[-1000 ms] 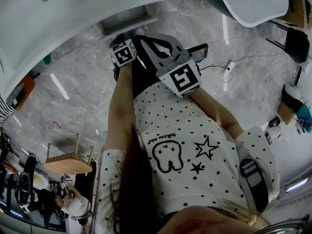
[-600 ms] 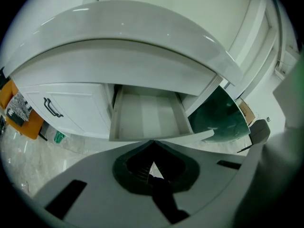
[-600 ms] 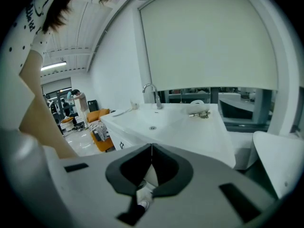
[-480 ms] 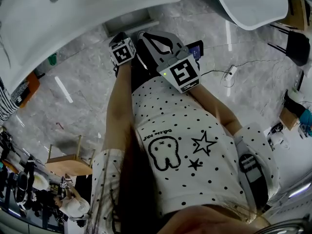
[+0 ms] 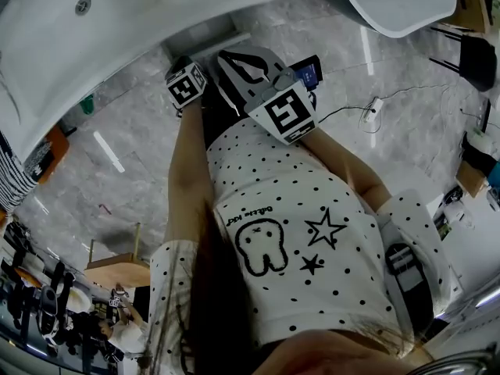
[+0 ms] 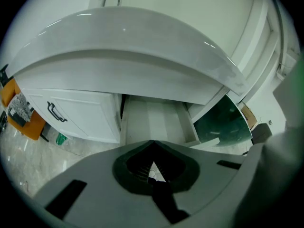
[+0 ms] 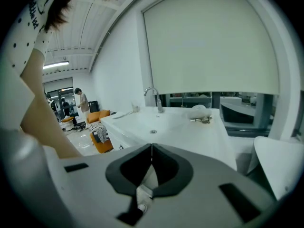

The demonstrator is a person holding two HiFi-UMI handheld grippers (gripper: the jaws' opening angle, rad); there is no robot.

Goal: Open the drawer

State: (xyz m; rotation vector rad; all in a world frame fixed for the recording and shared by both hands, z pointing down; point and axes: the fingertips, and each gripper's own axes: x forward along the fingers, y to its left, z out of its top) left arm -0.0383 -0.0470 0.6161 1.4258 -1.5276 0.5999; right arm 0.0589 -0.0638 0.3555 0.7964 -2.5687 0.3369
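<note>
The drawer [image 6: 152, 120] stands pulled out from under the front edge of the washbasin [image 6: 128, 42], just to the right of a white cabinet door [image 6: 76, 115] with a dark handle [image 6: 54, 112]. Its pale inside lies open to view and looks bare. Judged from that, the opening itself appears done. Whether the drawer is out to its full run cannot be told, since its front end is hidden behind the claw body.

The left claw [image 6: 153, 145] points down toward the drawer with its jaws pressed together and nothing between them. It hangs above the drawer and is not touching it. The right claw [image 7: 151, 148] is likewise closed tip to tip and empty, and faces across the basin top, well apart from the drawer. At most a last tug may remain.
</note>
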